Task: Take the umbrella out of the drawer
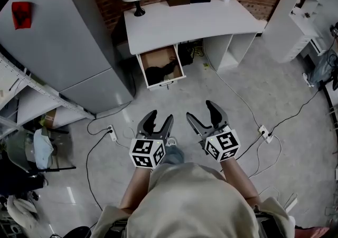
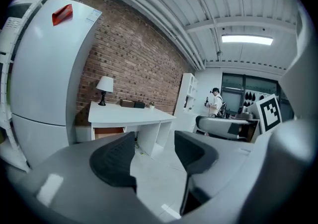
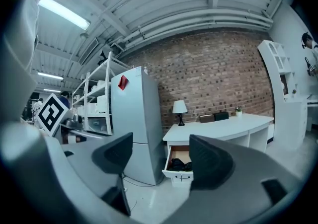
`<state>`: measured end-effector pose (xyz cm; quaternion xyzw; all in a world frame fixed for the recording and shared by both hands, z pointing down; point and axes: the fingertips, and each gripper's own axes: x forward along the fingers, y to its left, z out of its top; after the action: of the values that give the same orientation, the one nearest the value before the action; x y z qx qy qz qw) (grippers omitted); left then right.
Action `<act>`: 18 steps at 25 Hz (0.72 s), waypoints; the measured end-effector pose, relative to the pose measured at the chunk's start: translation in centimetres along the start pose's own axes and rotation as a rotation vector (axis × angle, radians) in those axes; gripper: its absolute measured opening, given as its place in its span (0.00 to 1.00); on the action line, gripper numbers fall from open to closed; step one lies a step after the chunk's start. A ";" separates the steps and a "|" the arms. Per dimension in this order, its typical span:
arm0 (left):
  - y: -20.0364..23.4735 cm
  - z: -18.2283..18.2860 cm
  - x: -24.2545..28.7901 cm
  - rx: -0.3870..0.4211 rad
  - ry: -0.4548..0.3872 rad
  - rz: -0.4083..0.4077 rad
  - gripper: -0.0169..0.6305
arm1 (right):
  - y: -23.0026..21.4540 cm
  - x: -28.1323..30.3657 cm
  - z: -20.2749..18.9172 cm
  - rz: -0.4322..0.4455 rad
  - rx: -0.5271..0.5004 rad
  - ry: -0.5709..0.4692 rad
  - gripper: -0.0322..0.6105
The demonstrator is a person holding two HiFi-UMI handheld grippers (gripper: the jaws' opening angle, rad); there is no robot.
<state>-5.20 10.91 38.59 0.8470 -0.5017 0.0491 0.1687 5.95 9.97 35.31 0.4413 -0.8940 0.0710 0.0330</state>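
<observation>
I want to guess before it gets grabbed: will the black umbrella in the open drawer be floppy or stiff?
Probably floppy outside: the black umbrella lies as a crumpled-looking bundle in the drawer. It likely has a stiffer middle, though that is hidden. It fits inside the drawer, so it is probably light.

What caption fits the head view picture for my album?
Both open, the left claw and right claw face a white desk with its drawer open.

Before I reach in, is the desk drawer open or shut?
Open: the drawer juts out from under the white desk, with a dark object lying inside.
</observation>
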 end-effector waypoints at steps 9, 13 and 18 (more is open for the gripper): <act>6.7 3.1 7.9 0.019 0.040 -0.054 0.39 | -4.5 9.4 1.6 -0.044 0.030 -0.003 0.59; 9.2 3.8 10.6 0.014 0.055 -0.067 0.39 | -6.1 12.9 1.5 -0.065 0.045 0.013 0.59; 12.2 4.2 13.5 0.012 0.075 -0.087 0.39 | -7.6 16.6 1.4 -0.082 0.056 0.022 0.59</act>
<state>-9.48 -7.10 40.91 0.8665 -0.4576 0.0766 0.1844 1.87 -7.78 36.67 0.4773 -0.8724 0.0994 0.0336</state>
